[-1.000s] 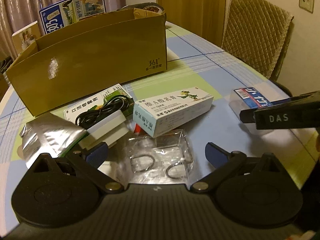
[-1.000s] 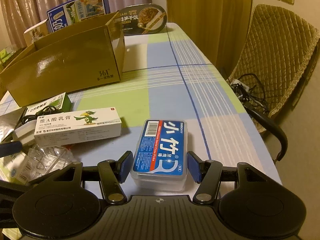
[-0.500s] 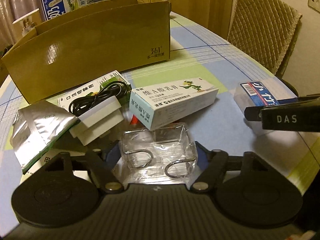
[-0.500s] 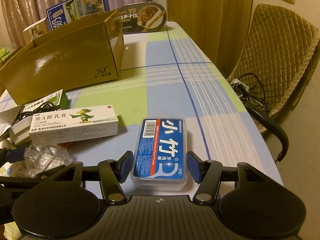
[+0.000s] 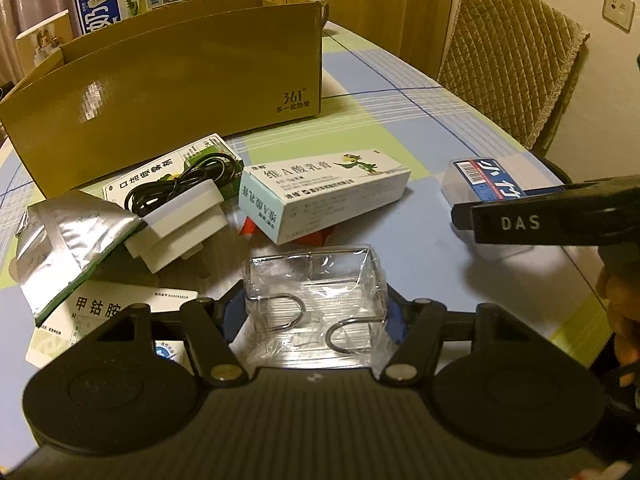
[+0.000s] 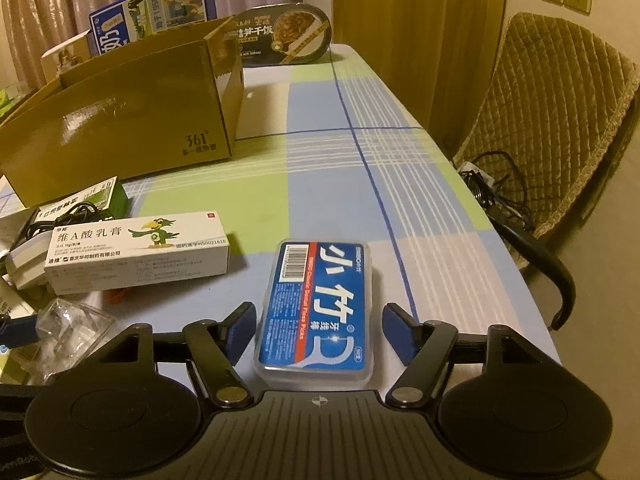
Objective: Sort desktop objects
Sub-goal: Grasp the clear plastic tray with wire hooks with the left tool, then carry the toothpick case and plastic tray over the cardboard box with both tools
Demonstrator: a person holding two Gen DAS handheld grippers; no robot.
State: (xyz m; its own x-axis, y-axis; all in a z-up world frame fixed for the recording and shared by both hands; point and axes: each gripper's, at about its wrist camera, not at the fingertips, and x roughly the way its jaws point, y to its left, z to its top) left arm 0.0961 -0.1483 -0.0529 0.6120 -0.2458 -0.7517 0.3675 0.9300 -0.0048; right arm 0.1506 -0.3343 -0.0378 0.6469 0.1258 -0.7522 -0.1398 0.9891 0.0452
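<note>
Two views. Left wrist: left gripper [image 5: 314, 312] jaws closing on the clear crinkly plastic packet with two metal hooks [image 5: 316, 304], pads pressing its sides; it lies on the checked tablecloth [image 5: 400, 120] before the white ointment carton [image 5: 324, 192]. Light, thin-walled, likely to buckle; grip low, gently. Brown cardboard box [image 5: 172, 88] beyond.

Right wrist: right gripper [image 6: 318, 326] jaws opening, pads clear of the blue-labelled clear plastic floss-pick box [image 6: 318, 308] between them. Stiff, smooth, probably slippery; take its long sides.
</note>
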